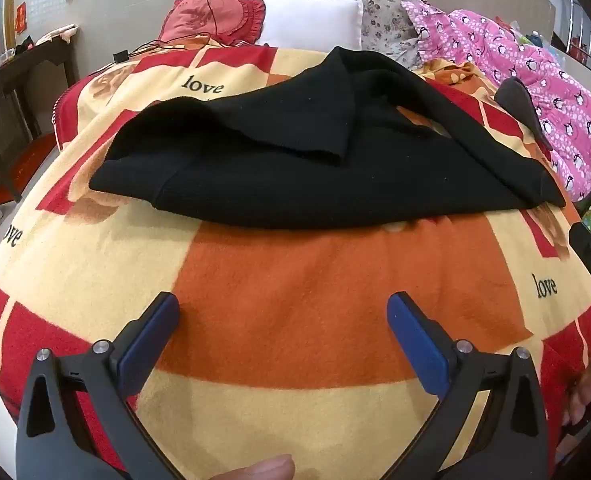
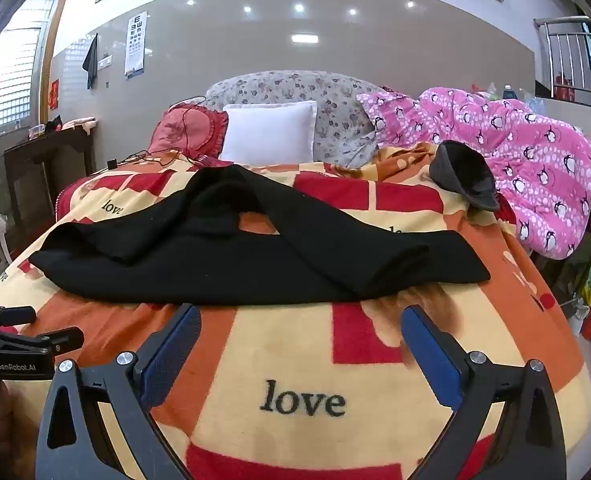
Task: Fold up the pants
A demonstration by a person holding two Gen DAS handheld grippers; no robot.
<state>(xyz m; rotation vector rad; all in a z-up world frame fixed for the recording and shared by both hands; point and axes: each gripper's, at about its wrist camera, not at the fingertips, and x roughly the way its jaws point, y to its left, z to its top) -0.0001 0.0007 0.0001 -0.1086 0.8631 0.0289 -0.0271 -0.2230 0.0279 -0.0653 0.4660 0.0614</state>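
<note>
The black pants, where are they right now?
In both wrist views the black pants lie loosely bunched mid-bed on the love-print blanket, ahead of both open grippers, the white pillow behind them.

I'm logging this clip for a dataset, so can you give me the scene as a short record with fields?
surface: patterned "love" blanket on a bed
garment: black pants lying crumpled, legs overlapping, not neatly folded
left gripper: open, holding nothing, short of the pants
right gripper: open, holding nothing, at the pants' near edge
behind: white pillow, pink penguin quilt, dark cap
</note>
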